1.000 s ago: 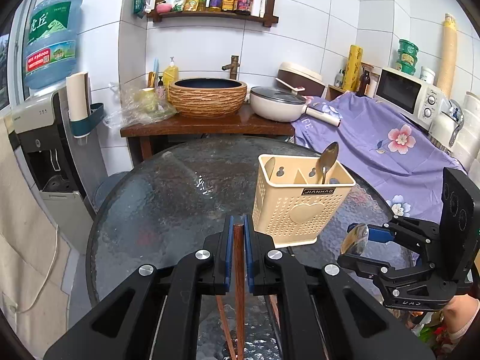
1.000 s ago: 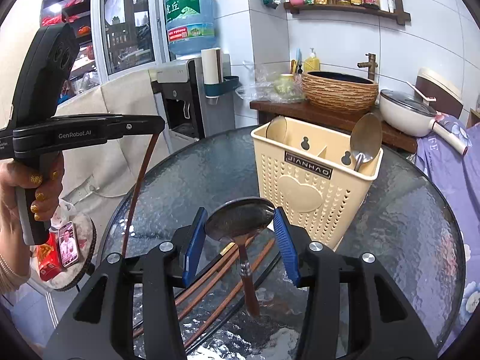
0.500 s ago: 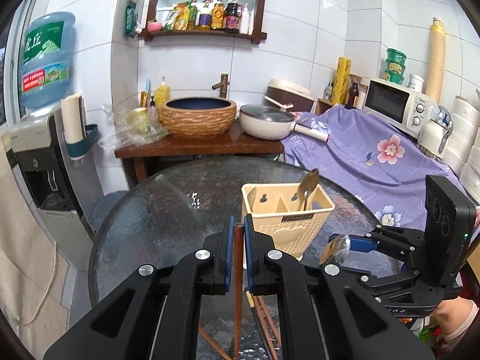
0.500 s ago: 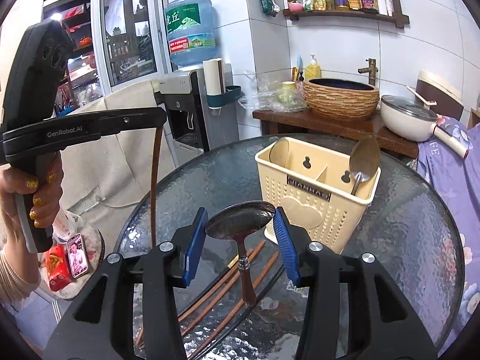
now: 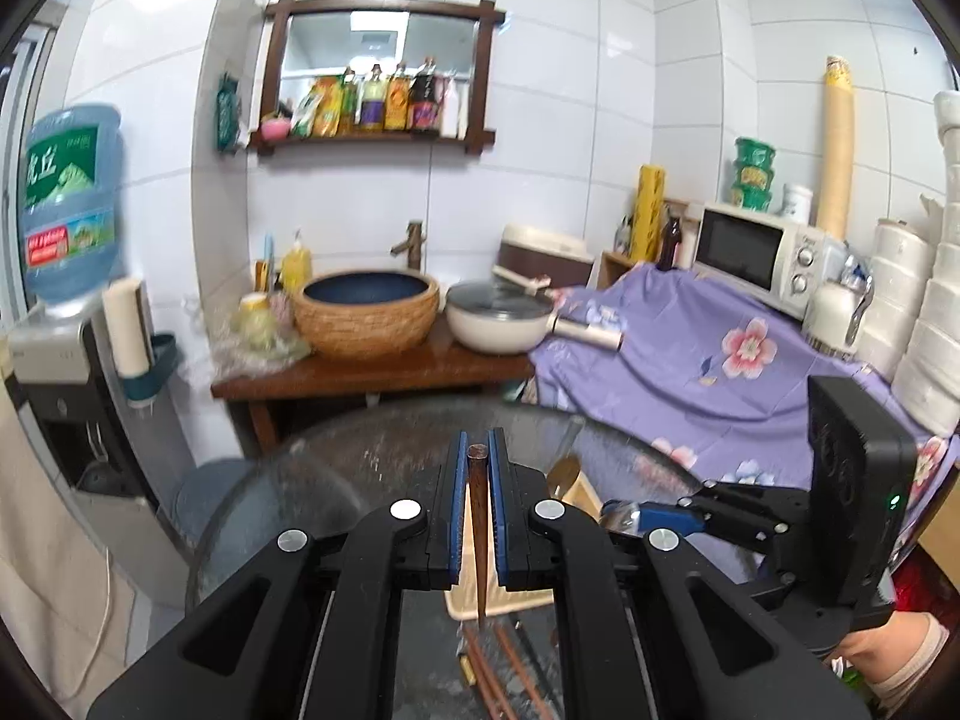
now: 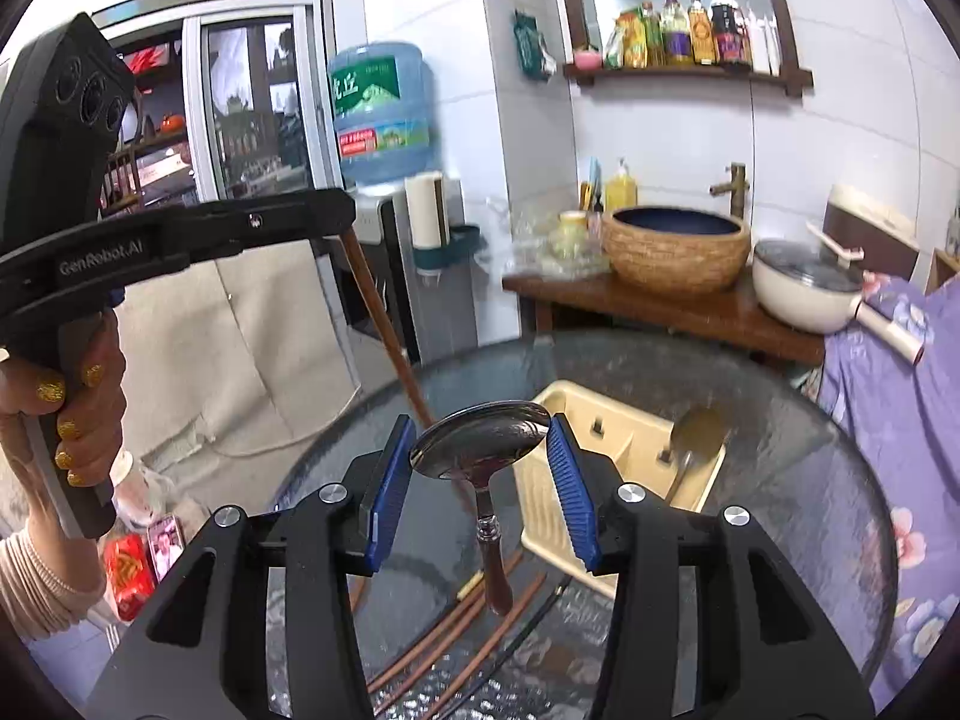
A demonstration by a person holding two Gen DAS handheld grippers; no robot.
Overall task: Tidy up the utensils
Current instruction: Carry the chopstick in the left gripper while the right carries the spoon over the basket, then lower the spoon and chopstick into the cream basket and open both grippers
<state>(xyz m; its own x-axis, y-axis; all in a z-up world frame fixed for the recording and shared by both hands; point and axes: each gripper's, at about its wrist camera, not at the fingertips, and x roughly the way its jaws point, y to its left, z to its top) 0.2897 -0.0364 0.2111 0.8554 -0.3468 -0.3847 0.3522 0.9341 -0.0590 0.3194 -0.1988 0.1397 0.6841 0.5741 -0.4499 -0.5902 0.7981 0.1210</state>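
Above the round glass table point(image 6: 780, 420), both sets of tongs are raised and each carries one utensil. The left tongs point(image 5: 478, 468) are clamped together on a single brown wooden chopstick point(image 5: 478, 540), which hangs downward between the blue pads with its upper end flush with the pad tops; in the right wrist view the same chopstick point(image 6: 384, 324) slopes down from the left tongs point(image 6: 345, 222) toward the table. The right tongs point(image 6: 480, 450) stand partly apart and are clamped on the bowl of a metal spoon point(image 6: 480, 441), one pad on each side of the bowl's rim; the brown spoon handle hangs straight down, clear of the glass. A cream plastic utensil holder point(image 6: 600, 438) with perforated walls and inner dividers stands on the table just beyond the right tongs. A second spoon point(image 6: 696, 432) stands bowl-up in the holder's right-hand compartment. On the near part of the table, below the held spoon, several more chopsticks point(image 6: 456, 630) lie loose side by side on the glass, near the holder's near-left corner. A hand point(image 6: 66, 414) grips the left tool's handle at the left edge of the right wrist view. Beyond the table's far edge, a wooden side table carries a woven-sided basin point(image 6: 678, 246) and a lidded white pan point(image 6: 804, 288).
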